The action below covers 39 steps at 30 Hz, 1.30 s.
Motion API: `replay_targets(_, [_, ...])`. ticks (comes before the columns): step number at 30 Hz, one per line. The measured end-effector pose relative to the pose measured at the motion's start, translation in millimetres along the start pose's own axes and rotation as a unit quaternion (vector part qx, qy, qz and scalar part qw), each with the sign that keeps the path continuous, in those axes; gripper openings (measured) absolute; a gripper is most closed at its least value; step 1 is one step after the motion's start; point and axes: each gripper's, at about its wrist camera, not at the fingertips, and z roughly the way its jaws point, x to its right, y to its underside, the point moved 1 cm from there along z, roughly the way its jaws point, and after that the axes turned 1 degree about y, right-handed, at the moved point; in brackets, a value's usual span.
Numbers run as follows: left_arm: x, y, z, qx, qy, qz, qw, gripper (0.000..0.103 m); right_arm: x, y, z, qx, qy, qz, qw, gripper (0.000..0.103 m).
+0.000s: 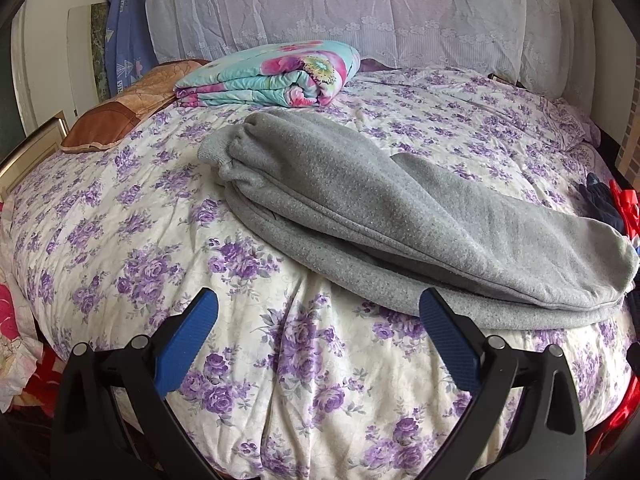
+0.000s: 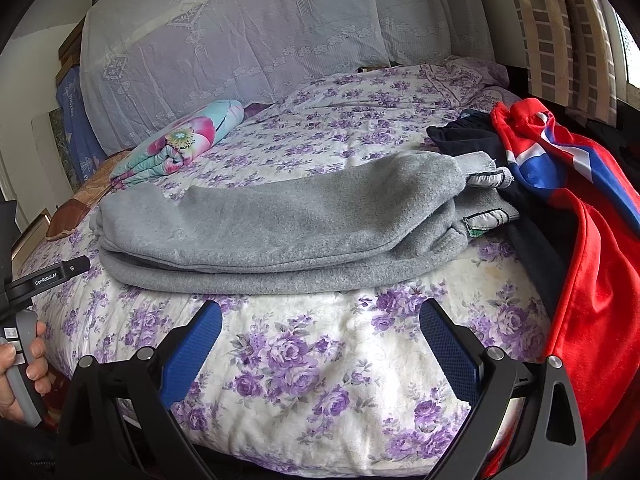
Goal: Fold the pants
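Note:
Grey sweatpants [image 1: 360, 208] lie folded lengthwise on the purple floral bedspread [image 1: 168, 240], one leg stacked on the other. Their cuffs point to the left and the waist end to the right. My left gripper [image 1: 318, 304] is open and empty, hovering just in front of the pants' near edge. In the right wrist view the same pants [image 2: 280, 232] lie across the bed, with the waistband and labels at the right. My right gripper [image 2: 320, 314] is open and empty, just short of the pants' near edge. The left gripper's body [image 2: 44, 276] shows at the far left, held by a hand.
A folded floral quilt [image 1: 272, 74] and a brown pillow [image 1: 108, 120] lie at the head of the bed. A red, white and blue garment [image 2: 580, 216] and dark clothes [image 2: 464, 136] are piled at the right, touching the pants' waist end. A lace cover [image 1: 340, 8] drapes the headboard.

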Motion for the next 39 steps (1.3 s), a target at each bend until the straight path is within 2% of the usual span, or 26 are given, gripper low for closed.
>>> replay_targets(4, [-23.6, -7.0, 3.1, -0.014, 0.063, -0.046, 0.9969, 0.098, 5.7, -2.7, -2.4, 0.003, 0.004, 0.001, 1.000, 0.100])
replay_targets(6, [-27.5, -14.2, 7.2, -0.028, 0.098, -0.061, 0.9929, 0.098, 9.0, -4.5, -2.7, 0.002, -0.010, 0.000, 1.000, 0.099])
replay_targets(8, [-23.9, -25.3, 15.3, -0.038, 0.135, -0.069, 0.9877, 0.098, 15.4, -8.3, -2.5, 0.005, -0.001, 0.000, 1.000, 0.099])
replay_targets(10, [-19.0, -35.7, 29.1, -0.050, 0.139, -0.082, 0.9857, 0.098, 26.7, -13.2, -0.8, 0.003, 0.005, 0.016, 1.000, 0.099])
replay_targets(12, [-15.5, -45.3, 46.9, -0.063, 0.165, -0.098, 0.9794, 0.098, 42.4, -17.8, 2.0, -0.007, -0.003, 0.045, 0.999, 0.100])
replay_targets(15, [-15.5, -58.5, 80.1, -0.094, 0.175, -0.137, 0.9703, 0.098, 66.6, -21.7, 7.1, -0.018, -0.020, 0.090, 0.996, 0.094])
replay_targets(17, [-20.9, -66.8, 98.4, -0.107, 0.186, -0.170, 0.9618, 0.098, 78.4, -25.7, 11.5, -0.026, -0.021, 0.104, 0.994, 0.092])
replay_targets(19, [-29.0, -75.9, 112.0, -0.110, 0.180, -0.191, 0.9587, 0.098, 84.9, -32.7, 15.4, -0.024, -0.022, 0.112, 0.993, 0.092])
replay_targets(21, [-38.3, -82.5, 125.0, -0.124, 0.191, -0.216, 0.9495, 0.098, 87.3, -43.9, 23.0, -0.023, -0.035, 0.118, 0.992, 0.092])
replay_targets(23, [-46.4, -87.7, 131.8, -0.123, 0.190, -0.237, 0.9446, 0.098, 87.4, -56.4, 36.3, -0.025, -0.041, 0.120, 0.992, 0.092])
replay_targets(24, [-49.8, -90.9, 134.2, -0.122, 0.186, -0.239, 0.9451, 0.098, 86.8, -61.7, 45.2, -0.031, -0.040, 0.121, 0.991, 0.085])
replay_targets(25, [-51.4, -94.2, 134.5, -0.120, 0.178, -0.236, 0.9478, 0.098, 86.6, -66.2, 55.8, -0.044, -0.040, 0.126, 0.990, 0.070])
replay_targets(26, [-52.9, -97.6, 134.1, -0.116, 0.169, -0.230, 0.9514, 0.097, 85.6, -69.7, 66.9, -0.060, -0.051, 0.130, 0.988, 0.051])
replay_targets(27, [-55.1, -100.2, 133.7, -0.110, 0.162, -0.224, 0.9547, 0.095, 83.2, -72.4, 78.0, -0.077, -0.063, 0.131, 0.986, 0.039])
replay_targets(28, [-57.1, -102.0, 132.7, -0.104, 0.157, -0.219, 0.9573, 0.092, 79.5, -73.8, 87.3, -0.090, -0.068, 0.126, 0.986, 0.017])
replay_targets(29, [-59.1, -103.6, 134.2, -0.103, 0.152, -0.212, 0.9599, 0.081, 74.6, -74.4, 93.2, -0.097, -0.067, 0.116, 0.986, 0.011])
replay_targets(30, [-60.0, -104.6, 136.7, -0.111, 0.149, -0.203, 0.9615, 0.073, 68.6, -73.6, 94.3, -0.095, -0.064, 0.103, 0.988, 0.010])
replay_targets(34, [-65.0, -106.1, 140.8, -0.121, 0.156, -0.193, 0.9612, 0.069, 51.8, -78.0, 81.0, -0.050, -0.048, 0.052, 0.996, 0.007])
replay_targets(35, [-64.9, -106.7, 140.1, -0.119, 0.156, -0.190, 0.9618, 0.064, 53.5, -80.3, 76.5, -0.043, -0.050, 0.055, 0.996, 0.007])
replay_targets(37, [-63.1, -107.3, 136.0, -0.109, 0.150, -0.180, 0.9660, 0.049, 60.3, -87.1, 69.3, -0.035, -0.064, 0.070, 0.995, 0.007])
replay_targets(39, [-64.1, -108.9, 128.3, -0.095, 0.155, -0.182, 0.9663, 0.026, 65.5, -96.9, 66.9, -0.034, -0.079, 0.083, 0.993, 0.007])
